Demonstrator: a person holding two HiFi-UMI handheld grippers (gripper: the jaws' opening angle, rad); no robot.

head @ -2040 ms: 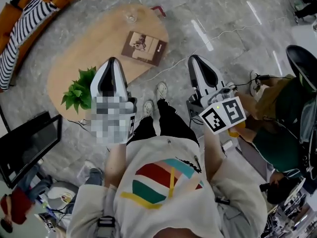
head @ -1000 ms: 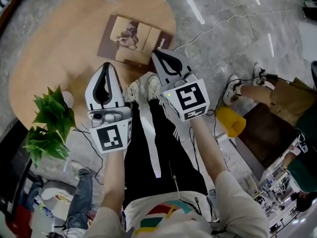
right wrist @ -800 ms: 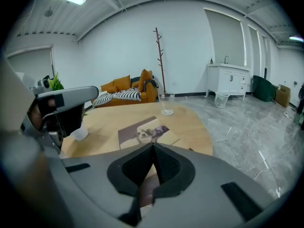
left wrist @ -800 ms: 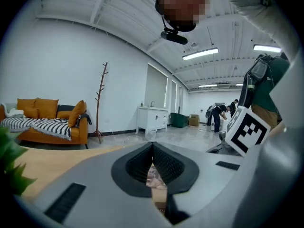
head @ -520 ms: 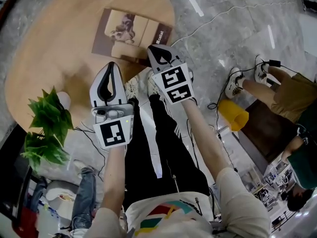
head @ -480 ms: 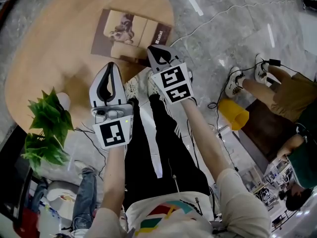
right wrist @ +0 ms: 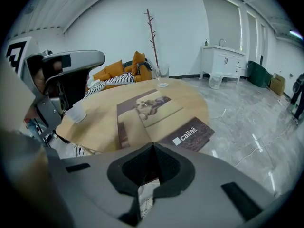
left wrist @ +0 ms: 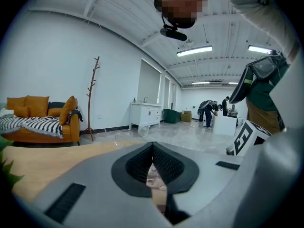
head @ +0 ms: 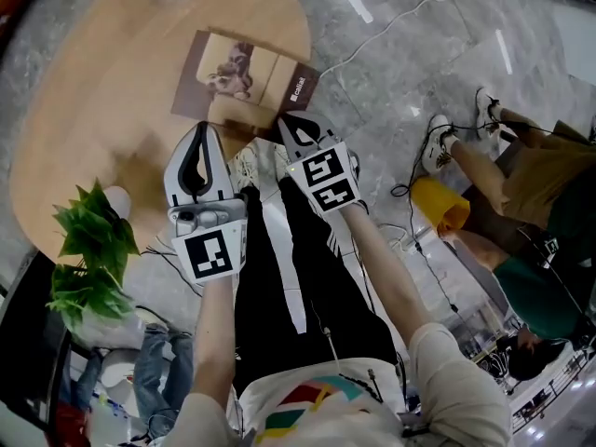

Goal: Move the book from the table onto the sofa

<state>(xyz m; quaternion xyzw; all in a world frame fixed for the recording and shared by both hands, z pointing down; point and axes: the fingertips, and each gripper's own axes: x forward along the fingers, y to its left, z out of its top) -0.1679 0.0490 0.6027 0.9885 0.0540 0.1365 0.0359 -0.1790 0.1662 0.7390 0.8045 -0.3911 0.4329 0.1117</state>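
While my right gripper (head: 296, 127) and left gripper (head: 198, 140) are hanging pressed together, empty, the book (head: 244, 71) is lying at the table's (head: 102, 110) near edge; arriving closed, I am risking shoving it off.

- We are holding the right gripper (right wrist: 152, 147) with its jaws pressed together, gripping nothing.
- We are seeing the book (right wrist: 161, 115) lying flat on the table (right wrist: 95, 122), just beyond the tips.
- A glass (right wrist: 162, 76) is standing behind it.

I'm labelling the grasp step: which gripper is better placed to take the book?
Right. The right gripper, shut, points down at the near edge of the book; the left gripper, also shut, points nearly level across the table.
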